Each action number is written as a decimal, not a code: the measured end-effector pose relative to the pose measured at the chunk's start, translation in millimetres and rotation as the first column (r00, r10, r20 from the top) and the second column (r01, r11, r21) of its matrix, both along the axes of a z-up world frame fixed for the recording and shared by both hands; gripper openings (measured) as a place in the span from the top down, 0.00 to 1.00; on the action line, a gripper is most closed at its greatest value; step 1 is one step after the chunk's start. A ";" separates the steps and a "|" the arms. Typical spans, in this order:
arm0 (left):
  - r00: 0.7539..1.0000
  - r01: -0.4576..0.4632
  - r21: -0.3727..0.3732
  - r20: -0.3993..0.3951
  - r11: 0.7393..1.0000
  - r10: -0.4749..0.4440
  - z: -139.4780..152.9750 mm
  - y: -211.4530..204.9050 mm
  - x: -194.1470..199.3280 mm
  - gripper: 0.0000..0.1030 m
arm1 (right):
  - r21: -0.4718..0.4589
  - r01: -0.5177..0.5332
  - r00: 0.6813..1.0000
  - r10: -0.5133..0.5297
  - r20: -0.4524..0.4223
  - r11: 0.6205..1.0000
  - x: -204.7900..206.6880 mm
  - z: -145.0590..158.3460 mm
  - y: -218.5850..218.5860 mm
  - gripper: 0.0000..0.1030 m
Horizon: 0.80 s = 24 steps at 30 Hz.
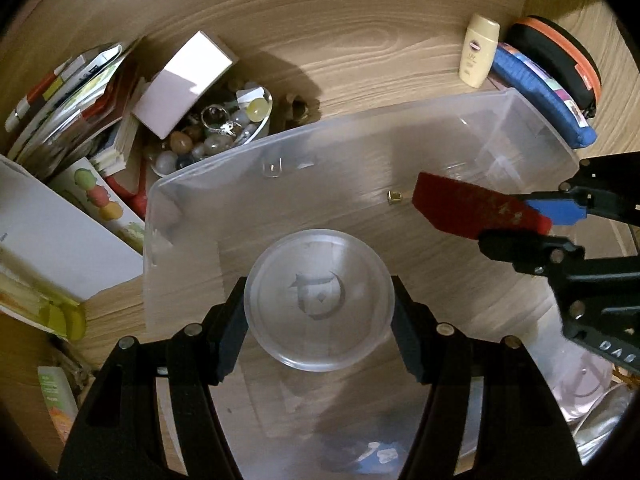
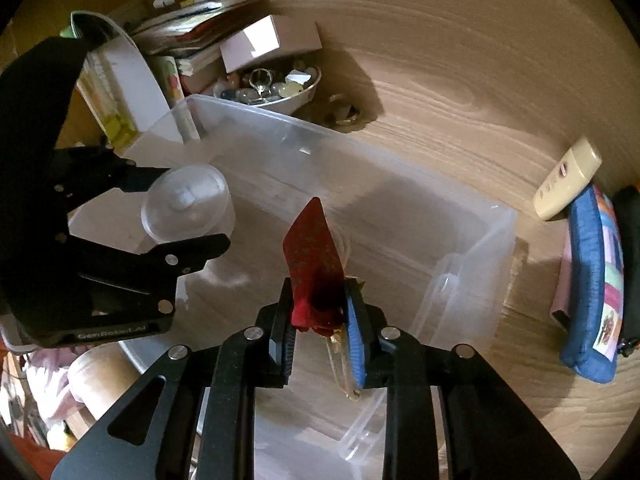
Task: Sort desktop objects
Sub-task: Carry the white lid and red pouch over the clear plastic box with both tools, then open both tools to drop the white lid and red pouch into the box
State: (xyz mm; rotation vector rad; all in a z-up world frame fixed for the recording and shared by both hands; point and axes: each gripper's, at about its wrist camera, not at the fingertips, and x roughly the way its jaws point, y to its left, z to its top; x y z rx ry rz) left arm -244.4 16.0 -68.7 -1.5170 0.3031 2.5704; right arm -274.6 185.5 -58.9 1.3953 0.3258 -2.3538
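Left wrist view shows the left claw (image 1: pixel 320 316) pinching a clear round jar (image 1: pixel 319 300) by its two sides. The jar hangs over the big clear box (image 1: pixel 168 192), which sits on the wooden bench (image 1: pixel 360 60). Just past the far left corner of the box sits a bowl of beads (image 1: pixel 216 132), with a white box (image 1: pixel 184 84) leaning on it.

Further right, the right claw (image 1: pixel 532 220) pinches a flat red piece (image 1: pixel 476 210). The red piece is also up over the box, near its right side. The box looks almost empty, with only a tiny gold bit (image 1: pixel 394 197) on its floor.

Right wrist view shows the same thing: the red piece (image 2: pixel 314 248) stands up between the nearly pressed-together fingers of the right claw (image 2: pixel 320 320), with the box (image 2: pixel 480 248) below.

I think the step now is to put both things into the box. To do it well, bring each claw low inside the walls before letting go, so nothing bounces out. Keep the jar flat so it does not roll. Set it down on the left part. Keep the two claws apart so they do not bump. The red piece is thin, so it may stick to a finger; spread that claw wide and lift straight up.
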 end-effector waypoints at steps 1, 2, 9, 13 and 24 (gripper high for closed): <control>1.000 0.002 -0.006 0.000 1.000 -0.002 -0.3 0.7 0.0 0.37 | 0.015 0.000 1.000 0.000 0.000 1.000 0.4 -1.0 -2.1 0.78; 1.000 0.006 -0.015 -0.001 1.000 -0.006 -1.2 1.8 0.1 0.37 | 0.021 0.002 1.000 -0.002 0.001 1.000 0.7 -1.4 -3.3 0.78; 1.000 0.023 -0.028 0.017 0.999 -0.022 -1.4 3.6 -0.2 0.37 | 0.052 0.013 1.000 -0.013 -0.011 0.999 7.8 3.7 -5.1 0.60; 1.000 0.018 -0.019 0.021 1.000 -0.018 -0.3 1.7 0.8 0.37 | 0.058 0.029 0.998 -0.026 -0.057 0.998 15.4 13.9 0.9 0.51; 0.998 -0.014 0.022 -0.053 1.000 0.016 34.3 -5.1 22.5 0.30 | -0.080 0.108 0.991 -0.114 -0.075 0.991 39.5 49.1 33.0 0.40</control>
